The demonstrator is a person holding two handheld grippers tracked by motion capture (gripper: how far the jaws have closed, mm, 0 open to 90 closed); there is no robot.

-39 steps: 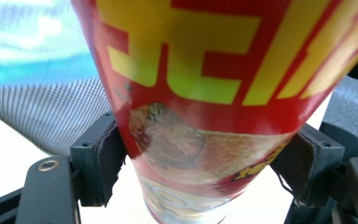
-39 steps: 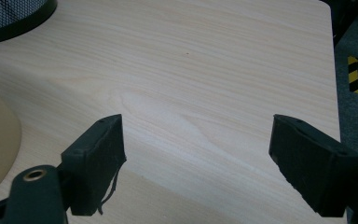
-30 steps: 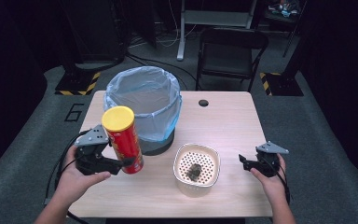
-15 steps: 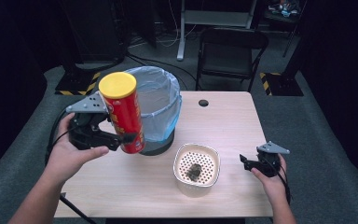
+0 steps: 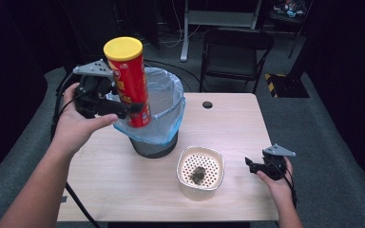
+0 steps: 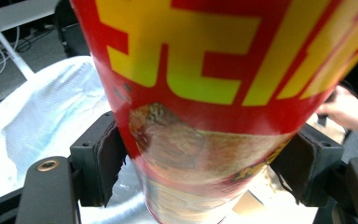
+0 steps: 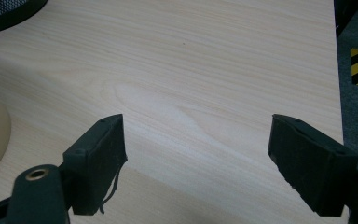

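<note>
Standing nearly upright in the air, the red chip can [image 5: 129,83] with its yellow lid [image 5: 122,48] is clamped low on its body by the left gripper [image 5: 123,108], above the left rim of the bin [image 5: 158,118]. Near right, the right gripper [image 5: 253,165] rests released on the table [image 5: 228,123], beside the perforated cup [image 5: 200,172] holding perhaps a crumpled scrap.

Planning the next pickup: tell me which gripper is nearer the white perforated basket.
Right. The right gripper rests on the table just right of the white perforated basket. The left gripper is raised at the bin's near rim, shut on the red can.
</note>
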